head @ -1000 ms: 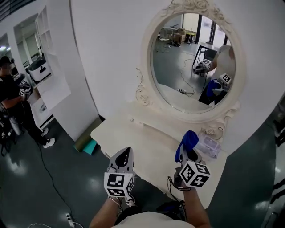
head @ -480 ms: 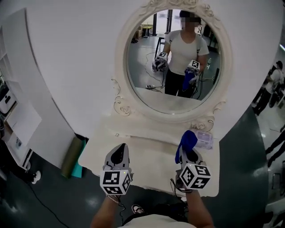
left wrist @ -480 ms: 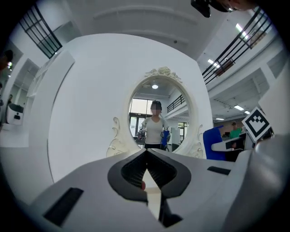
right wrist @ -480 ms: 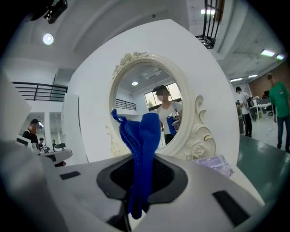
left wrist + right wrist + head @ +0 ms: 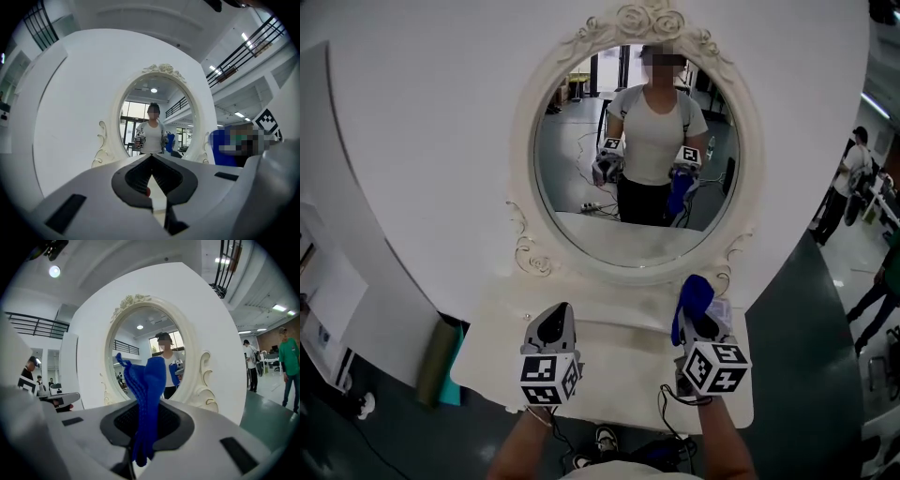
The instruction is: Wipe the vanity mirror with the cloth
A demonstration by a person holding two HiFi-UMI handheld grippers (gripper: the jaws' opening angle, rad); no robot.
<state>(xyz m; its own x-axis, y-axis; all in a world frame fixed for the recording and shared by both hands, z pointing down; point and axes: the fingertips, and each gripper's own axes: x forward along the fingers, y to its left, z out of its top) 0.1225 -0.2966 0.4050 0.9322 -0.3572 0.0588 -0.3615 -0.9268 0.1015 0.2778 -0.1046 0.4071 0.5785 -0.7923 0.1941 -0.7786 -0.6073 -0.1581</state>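
Observation:
The oval vanity mirror (image 5: 633,169) in its cream carved frame stands on the white vanity table (image 5: 609,323), straight ahead of both grippers. It reflects the person holding them. My right gripper (image 5: 697,319) is shut on a blue cloth (image 5: 693,298), which sticks up from the jaws over the table's right part. In the right gripper view the cloth (image 5: 147,390) hangs in front of the mirror (image 5: 140,348), short of the glass. My left gripper (image 5: 551,326) is shut with nothing in it, level with the right one. The left gripper view looks along the closed jaws at the mirror (image 5: 154,119).
A clear plastic box (image 5: 724,314) lies on the table just behind the right gripper. A green roll and a teal item (image 5: 439,364) lean on the floor at the table's left. People stand at the far right (image 5: 848,183). A curved white wall backs the mirror.
The head view has swung to face the mirror squarely, so it sits centred and shows the person's reflection. Both grippers keep about the same place, the cloth still in the right one.

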